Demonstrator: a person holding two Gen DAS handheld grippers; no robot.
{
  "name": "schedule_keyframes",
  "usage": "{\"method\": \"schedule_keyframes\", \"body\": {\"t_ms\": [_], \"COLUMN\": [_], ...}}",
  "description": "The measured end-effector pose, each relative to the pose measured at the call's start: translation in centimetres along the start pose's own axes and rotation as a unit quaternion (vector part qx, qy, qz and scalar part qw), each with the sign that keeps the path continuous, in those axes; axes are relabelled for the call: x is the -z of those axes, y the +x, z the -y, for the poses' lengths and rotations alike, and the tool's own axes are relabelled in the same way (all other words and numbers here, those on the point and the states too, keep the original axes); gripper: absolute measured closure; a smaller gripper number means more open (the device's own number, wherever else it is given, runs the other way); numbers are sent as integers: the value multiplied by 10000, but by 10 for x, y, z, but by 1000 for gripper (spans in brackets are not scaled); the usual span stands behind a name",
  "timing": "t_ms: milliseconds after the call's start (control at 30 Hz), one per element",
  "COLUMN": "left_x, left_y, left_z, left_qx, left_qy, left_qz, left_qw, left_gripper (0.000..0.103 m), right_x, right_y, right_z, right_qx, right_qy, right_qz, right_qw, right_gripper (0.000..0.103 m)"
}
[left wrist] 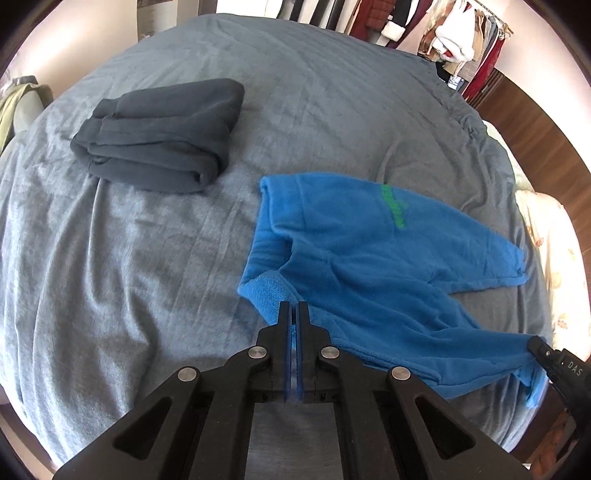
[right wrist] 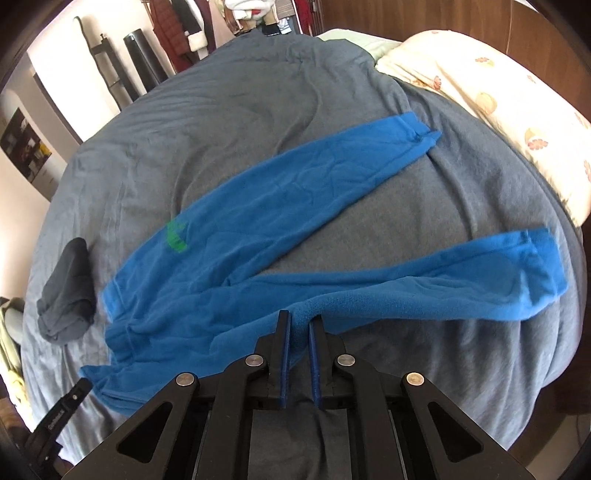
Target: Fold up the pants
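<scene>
Blue fleece pants point(left wrist: 369, 258) with a green print point(left wrist: 393, 205) lie spread on the grey bedsheet point(left wrist: 147, 258), legs apart in a V in the right wrist view point(right wrist: 258, 229). My left gripper point(left wrist: 294, 306) is shut on the waistband corner of the pants. My right gripper point(right wrist: 300, 319) is narrowly closed on the edge of the near leg, fabric bunched between its fingers. The right gripper's tip also shows at the left wrist view's right edge point(left wrist: 539, 347), touching the leg. The left gripper shows at the lower left of the right wrist view point(right wrist: 74, 398).
A folded dark grey garment point(left wrist: 162, 136) lies on the sheet to the far left, also seen in the right wrist view point(right wrist: 66, 291). A floral pillow point(right wrist: 498, 110) lies at the bed's right side. Hanging clothes point(left wrist: 443, 33) stand beyond the bed.
</scene>
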State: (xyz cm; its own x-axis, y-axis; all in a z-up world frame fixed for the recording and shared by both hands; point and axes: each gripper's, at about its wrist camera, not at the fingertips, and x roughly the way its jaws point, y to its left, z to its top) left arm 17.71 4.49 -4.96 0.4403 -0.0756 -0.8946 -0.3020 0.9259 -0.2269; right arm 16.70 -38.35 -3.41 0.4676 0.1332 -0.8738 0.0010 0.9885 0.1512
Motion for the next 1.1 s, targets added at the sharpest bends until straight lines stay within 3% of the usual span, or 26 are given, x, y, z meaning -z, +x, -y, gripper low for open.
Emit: {"method": "schedule_keyframes", "body": {"t_ms": [300,500,733,800,900,1100], "left_x": [-53,-87,-115,-119,-124,-131], "left_y": [-9,13,44,54,65,97], "left_z": [14,19,25,26,32,31], "left_qx": [194,182,58,97,83,34], "left_qy": [-191,-308,-117,24,615,1546], "left_qz": [165,197,177,114,44,-188], "left_qw": [9995,9992,9998,9999,9981,9878], "left_gripper": [100,102,102,102,101,101], "right_x": [-60,-102,-136,-143,-150,-158], "right_y": [-2,30,86,103,124,150], "right_z": [-18,-37,-52,-54,-58,-65], "right_qx": [75,222,177,206,301,501], "right_qy": [2,-205,-227,-223,-263,-353], "right_qz": [288,273,34,-12,-17,-107], "right_qw": [9996,9992,9996,9995,9992,9981], "right_gripper": [93,93,93,93,93,93]}}
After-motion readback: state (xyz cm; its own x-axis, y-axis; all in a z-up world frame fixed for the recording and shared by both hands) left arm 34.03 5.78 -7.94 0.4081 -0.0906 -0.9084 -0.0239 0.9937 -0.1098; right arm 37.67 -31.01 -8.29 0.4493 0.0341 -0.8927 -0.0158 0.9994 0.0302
